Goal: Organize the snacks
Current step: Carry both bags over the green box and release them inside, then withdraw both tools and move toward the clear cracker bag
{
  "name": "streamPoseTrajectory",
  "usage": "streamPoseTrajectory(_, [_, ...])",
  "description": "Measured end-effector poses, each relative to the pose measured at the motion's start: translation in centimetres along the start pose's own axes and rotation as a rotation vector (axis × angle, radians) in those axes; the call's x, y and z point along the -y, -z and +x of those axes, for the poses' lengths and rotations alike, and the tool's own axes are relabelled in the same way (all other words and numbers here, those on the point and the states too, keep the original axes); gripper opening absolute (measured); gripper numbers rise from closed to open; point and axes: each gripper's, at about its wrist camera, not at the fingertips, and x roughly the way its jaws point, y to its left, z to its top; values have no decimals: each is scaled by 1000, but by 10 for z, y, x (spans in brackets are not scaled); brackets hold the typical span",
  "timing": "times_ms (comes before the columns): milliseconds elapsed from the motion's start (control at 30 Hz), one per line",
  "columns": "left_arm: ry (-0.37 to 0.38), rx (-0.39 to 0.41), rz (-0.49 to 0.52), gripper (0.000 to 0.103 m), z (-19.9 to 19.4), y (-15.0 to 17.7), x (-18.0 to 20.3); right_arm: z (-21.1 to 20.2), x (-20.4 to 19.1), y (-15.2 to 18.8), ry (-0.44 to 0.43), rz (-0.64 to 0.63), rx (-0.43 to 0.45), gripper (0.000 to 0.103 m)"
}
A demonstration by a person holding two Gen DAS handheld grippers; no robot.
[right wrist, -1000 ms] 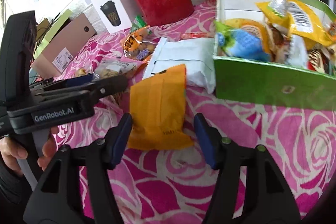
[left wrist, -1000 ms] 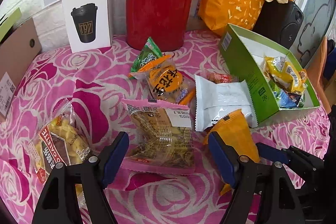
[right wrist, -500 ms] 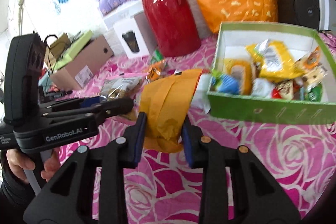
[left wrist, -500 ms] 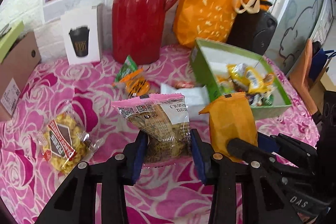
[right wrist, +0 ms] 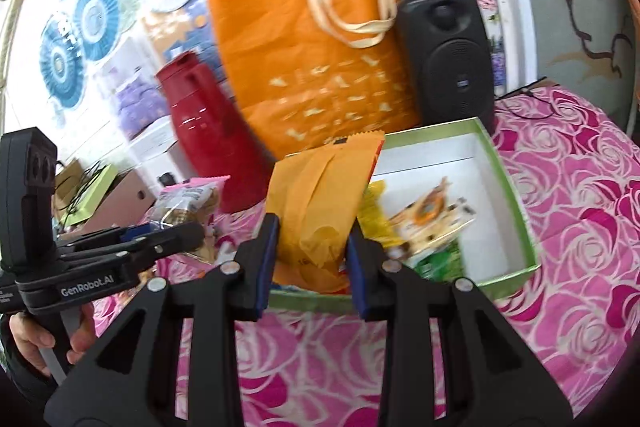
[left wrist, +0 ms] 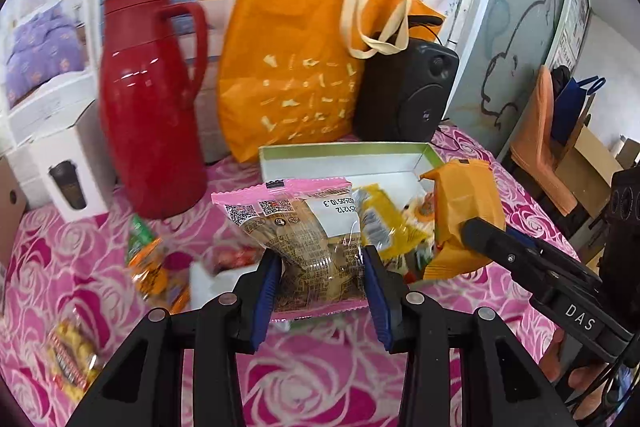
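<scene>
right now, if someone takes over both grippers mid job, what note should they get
Left hand-held gripper: shut on the clear pink-edged snack packet, lifted off the table.
Right hand-held gripper: shut on the plain orange foil packet, held over the near edge of the green cardboard box.
Done: several snacks already lie in the box.
Left: drop both packets in, then collect the snacks remaining on the pink rose tablecloth, including the yellow popcorn bag.
</scene>
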Motion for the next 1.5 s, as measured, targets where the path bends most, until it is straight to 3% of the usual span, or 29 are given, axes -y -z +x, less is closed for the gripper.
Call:
streamPoseTrajectory(267, [-11,-45,34,41,55,-32,23,31,47,-17,37,43,-28,34])
streamPoseTrajectory(533, [-37,-92,48,46,94,-39,21,70,67,-25,65,33,-63,37])
streamPoseTrajectory(567, [-60,-83,57,49,97,-38,22,72,67,-24,77,23,-64,50])
streamPoseTrajectory(600, [-76,-76,62,61,97,-37,22,73,68,-23,84,16,-57,65])
streamPoseTrajectory(633, [-97,-68,63,80,97,-36,22,72,68,-21,89,13,-43,71])
streamPoseTrajectory(667, [-129,-46,58,87,95,-34,22,69,68,-19,98,8,-19,80])
streamPoseTrajectory(767, [-191,10,52,97,88,-34,21,65,72,-16,122,12,8,93])
streamPoseTrajectory(833, [-234,16,44,102,86,-35,19,65,75,-15,132,35,5,96])
streamPoseTrajectory(1133, [-235,50,15,102,56,-31,12,48,66,-16,137,71,-2,100])
streamPoseTrajectory(1500, [-240,86,-62,103,4,-18,0,19,22,-14,113,32,26,100])
